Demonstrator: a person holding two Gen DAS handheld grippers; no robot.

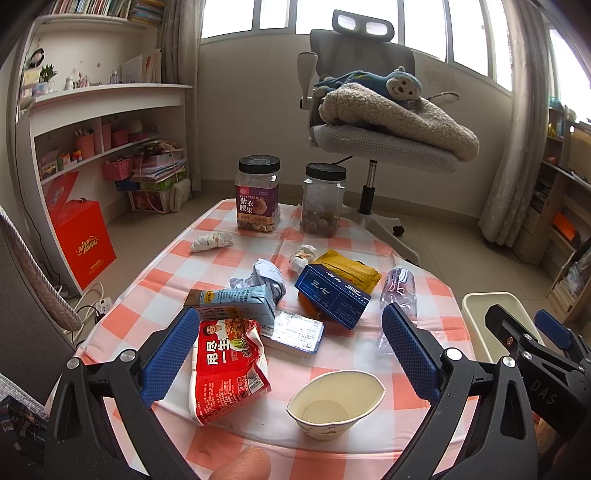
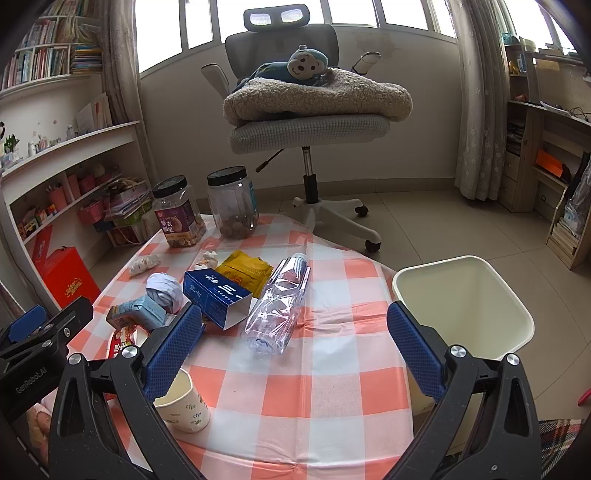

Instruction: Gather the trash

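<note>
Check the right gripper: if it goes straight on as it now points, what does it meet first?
Probably the crushed plastic bottle, lying on the checked tablecloth just ahead between the open jaws of the right gripper. Depth is unclear in the fisheye view; it might meet bare cloth first.

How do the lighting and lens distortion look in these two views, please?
Left wrist view: windows blown out white, shelves bowed by the fisheye, corners dark, table evenly lit and sharp. Right wrist view: same washed-out windows, curtain curved at the edge, bottle showing faint glints, soft shadows only.
</note>
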